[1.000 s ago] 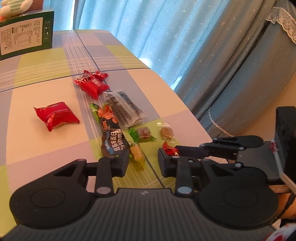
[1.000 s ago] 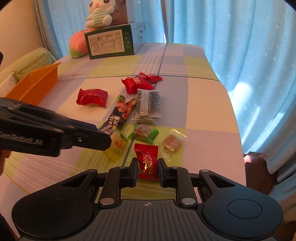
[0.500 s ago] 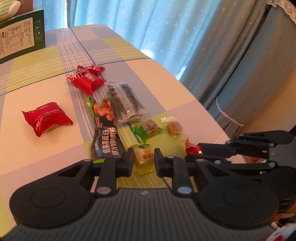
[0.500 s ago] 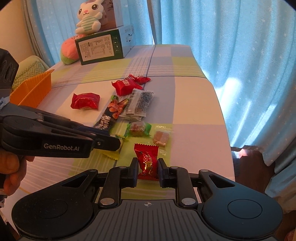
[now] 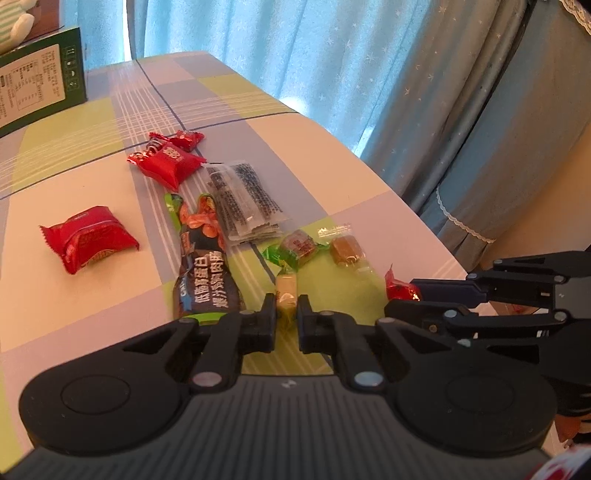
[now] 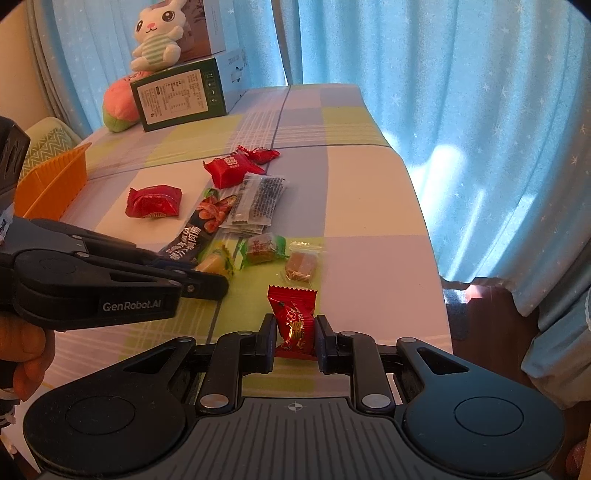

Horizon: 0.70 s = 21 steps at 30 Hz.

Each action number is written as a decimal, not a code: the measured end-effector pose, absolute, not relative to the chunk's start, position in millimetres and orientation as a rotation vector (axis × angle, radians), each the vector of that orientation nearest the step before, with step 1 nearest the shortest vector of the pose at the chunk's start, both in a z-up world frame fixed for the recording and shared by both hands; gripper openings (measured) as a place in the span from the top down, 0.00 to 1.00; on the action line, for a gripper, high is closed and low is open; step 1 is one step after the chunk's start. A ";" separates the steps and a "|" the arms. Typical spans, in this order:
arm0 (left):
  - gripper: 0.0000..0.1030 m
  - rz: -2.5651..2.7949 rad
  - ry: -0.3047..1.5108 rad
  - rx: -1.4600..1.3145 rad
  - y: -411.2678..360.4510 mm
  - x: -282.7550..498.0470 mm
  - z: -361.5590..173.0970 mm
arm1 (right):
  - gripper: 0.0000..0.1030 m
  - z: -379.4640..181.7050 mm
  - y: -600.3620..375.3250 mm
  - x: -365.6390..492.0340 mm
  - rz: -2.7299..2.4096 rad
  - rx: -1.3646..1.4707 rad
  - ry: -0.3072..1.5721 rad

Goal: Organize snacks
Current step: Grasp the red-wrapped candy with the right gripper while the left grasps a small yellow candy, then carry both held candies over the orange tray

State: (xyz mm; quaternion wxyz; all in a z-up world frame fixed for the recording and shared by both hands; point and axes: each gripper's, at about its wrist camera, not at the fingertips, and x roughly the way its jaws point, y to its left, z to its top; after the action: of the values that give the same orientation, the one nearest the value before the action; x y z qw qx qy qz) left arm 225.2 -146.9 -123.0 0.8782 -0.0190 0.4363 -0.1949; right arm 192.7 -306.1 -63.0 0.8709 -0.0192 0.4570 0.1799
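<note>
My right gripper point(image 6: 295, 334) is shut on a small red candy point(image 6: 293, 317) and holds it above the table's near edge; it also shows in the left wrist view point(image 5: 400, 288). My left gripper point(image 5: 287, 317) is shut on a pale yellow candy point(image 5: 286, 291), seen from the side in the right wrist view point(image 6: 216, 260). Loose snacks lie ahead: a dark long bar point(image 5: 203, 266), a green candy point(image 5: 297, 247), a brown candy point(image 5: 345, 251), clear sachets point(image 5: 245, 199) and red packets point(image 5: 88, 238) point(image 5: 168, 166).
An orange basket point(image 6: 51, 181) stands at the table's left. A green box point(image 6: 177, 98), a plush rabbit point(image 6: 157, 35) and a pink plush point(image 6: 116, 107) sit at the far end. Blue curtains point(image 6: 461, 110) hang beyond the right table edge point(image 6: 424, 221).
My left gripper has moved onto the yellow candy and closed on it. My right gripper has lifted slightly with the red candy still in it.
</note>
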 end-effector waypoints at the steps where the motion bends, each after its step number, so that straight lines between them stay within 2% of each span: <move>1: 0.91 -0.406 0.907 -0.043 -144.9 223.5 -121.7 | 0.79 -61.8 -305.7 192.3 0.378 -0.041 0.954; 11: 0.91 -0.369 0.862 -0.111 -111.9 200.2 -87.1 | 0.79 -31.9 -285.4 188.0 0.415 -0.071 0.911; 21: 0.91 -0.217 0.788 -0.179 -21.2 165.8 -35.9 | 0.79 17.6 -208.0 183.6 0.533 -0.098 0.818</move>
State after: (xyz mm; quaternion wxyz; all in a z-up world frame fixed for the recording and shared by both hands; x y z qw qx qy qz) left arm 165.8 -21.2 -35.9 0.9137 -0.0869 0.3827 -0.1054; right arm 183.6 -208.0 17.6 0.8820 -0.0469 0.3929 0.2560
